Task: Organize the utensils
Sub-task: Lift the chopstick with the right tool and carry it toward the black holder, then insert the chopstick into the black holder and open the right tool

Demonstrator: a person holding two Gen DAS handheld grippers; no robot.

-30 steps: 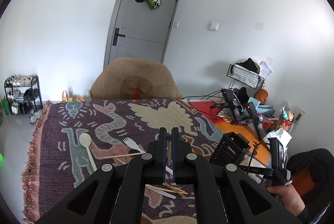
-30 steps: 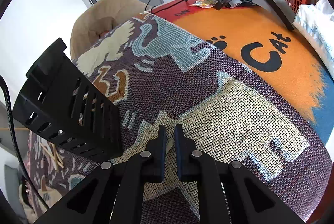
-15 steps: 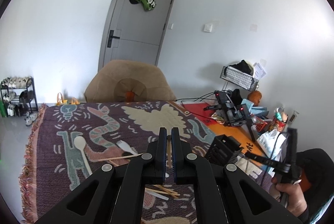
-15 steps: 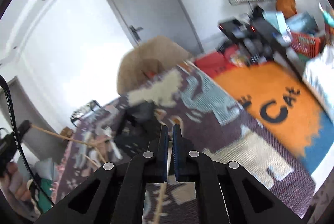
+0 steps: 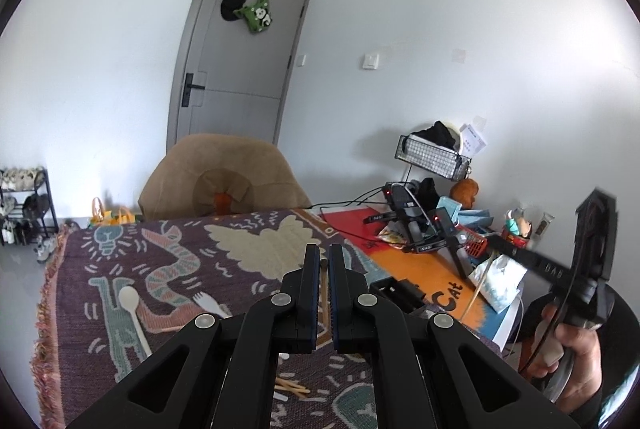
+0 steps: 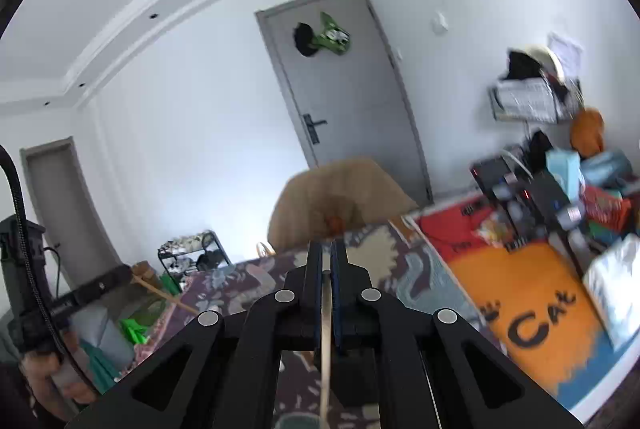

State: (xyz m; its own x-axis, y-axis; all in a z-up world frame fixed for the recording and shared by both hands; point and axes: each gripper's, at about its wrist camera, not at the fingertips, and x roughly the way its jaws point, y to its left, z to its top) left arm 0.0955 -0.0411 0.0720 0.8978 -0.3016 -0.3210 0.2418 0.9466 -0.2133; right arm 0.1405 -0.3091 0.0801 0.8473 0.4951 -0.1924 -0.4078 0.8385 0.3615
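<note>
Across the table [image 5: 400,261] a patterned purple blanket [image 5: 120,269] covers most of the surface, with an orange mat [image 5: 424,269] lettered "Cat" at its right side, and a tan chair [image 5: 224,173] stands at the far edge before a grey door [image 5: 236,61]. On the mat's far end I see a heap of black equipment [image 5: 416,225] and, behind it, a wire basket [image 5: 434,157] on a stand. Just right of my left claw [image 5: 323,265] sits the black utensil holder [image 5: 396,291], near the seam between blanket and mat. My left claw is clenched on a thin wooden chopstick [image 5: 323,289] that stands between its pads and pokes up just past the tips. My right claw [image 6: 327,261] is likewise clamped on a pale wooden chopstick [image 6: 326,349], which runs down between the pads and out below; from the left wrist view I see that same stick hanging under the right tool, which a hand [image 5: 576,361] grips at the right edge. On the blanket to the left lie a white spoon [image 5: 132,305] and a white fork [image 5: 208,303], apart from each other, with a wooden stick between them near the fork. More wooden sticks [image 5: 292,387] lie close under my left claw's arms, partly hidden.
</note>
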